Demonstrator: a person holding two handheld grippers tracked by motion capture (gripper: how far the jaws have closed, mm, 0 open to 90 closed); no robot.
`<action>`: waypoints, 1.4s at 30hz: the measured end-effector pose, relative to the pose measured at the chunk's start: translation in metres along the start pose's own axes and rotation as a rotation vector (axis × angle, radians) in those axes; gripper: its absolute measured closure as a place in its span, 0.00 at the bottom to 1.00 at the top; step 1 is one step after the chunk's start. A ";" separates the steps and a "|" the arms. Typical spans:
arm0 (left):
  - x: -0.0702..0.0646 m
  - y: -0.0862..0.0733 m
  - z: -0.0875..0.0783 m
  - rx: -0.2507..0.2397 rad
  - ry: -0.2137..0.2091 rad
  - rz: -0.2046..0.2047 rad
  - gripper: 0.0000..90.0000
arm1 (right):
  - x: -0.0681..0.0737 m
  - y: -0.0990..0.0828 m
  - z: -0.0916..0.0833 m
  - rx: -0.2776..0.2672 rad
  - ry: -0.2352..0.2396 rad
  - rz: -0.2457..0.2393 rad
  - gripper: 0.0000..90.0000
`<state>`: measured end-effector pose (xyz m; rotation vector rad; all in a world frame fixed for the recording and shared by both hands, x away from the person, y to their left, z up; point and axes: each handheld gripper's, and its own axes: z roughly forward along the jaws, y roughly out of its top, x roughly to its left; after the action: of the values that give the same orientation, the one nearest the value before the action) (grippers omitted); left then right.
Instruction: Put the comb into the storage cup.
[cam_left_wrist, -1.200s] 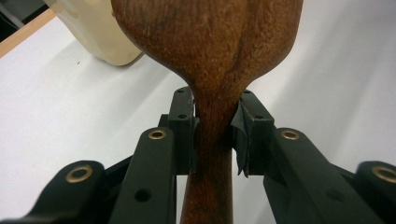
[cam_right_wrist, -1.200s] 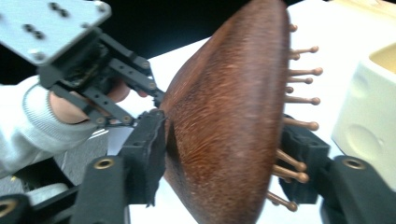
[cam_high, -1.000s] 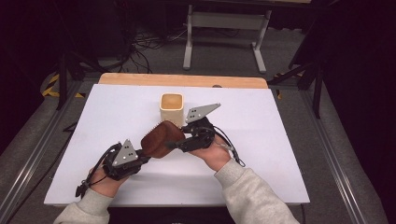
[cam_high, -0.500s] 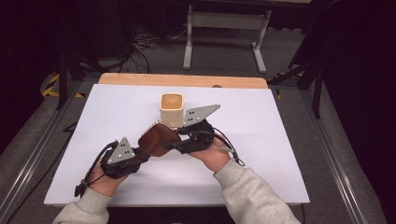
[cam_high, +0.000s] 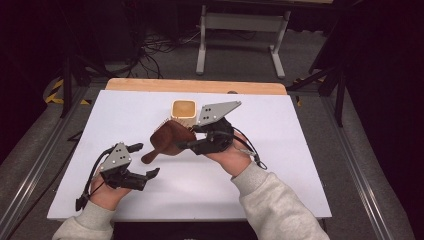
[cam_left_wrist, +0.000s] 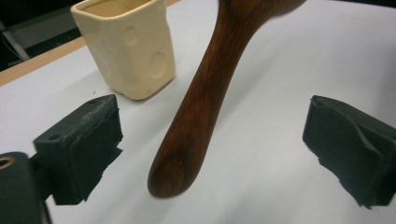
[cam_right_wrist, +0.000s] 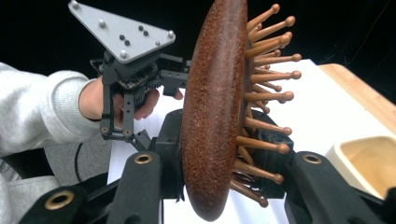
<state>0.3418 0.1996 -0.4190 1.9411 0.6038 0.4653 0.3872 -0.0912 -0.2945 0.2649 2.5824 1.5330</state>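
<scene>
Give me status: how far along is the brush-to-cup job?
Done: the handoff. The left tongs have just been opening, with the handle between them in the left gripper view, untouched. In hand: the right tongs are shut on the brush head, lifted above the table. Left, likely: getting the brush into the cup, which looks empty.

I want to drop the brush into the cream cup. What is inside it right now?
Nothing shows inside the cup: the high view looks down its mouth onto bare tan walls. The bottom is too dim to check. The brush stays outside, in the right gripper.
</scene>
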 end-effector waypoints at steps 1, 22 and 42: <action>0.001 -0.001 -0.001 -0.005 0.001 -0.004 0.05 | 0.000 0.000 0.000 0.000 0.000 0.000 0.68; 0.016 -0.022 -0.011 -0.052 0.058 -0.047 0.01 | -0.017 0.035 -0.039 -0.009 -0.118 -0.017 0.67; 0.029 -0.036 -0.017 -0.071 0.128 -0.066 0.00 | -0.039 0.054 -0.065 0.002 -0.231 -0.009 0.67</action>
<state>0.3482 0.2420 -0.4429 1.8283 0.7213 0.5649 0.4168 -0.1300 -0.2150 0.4041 2.4031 1.4051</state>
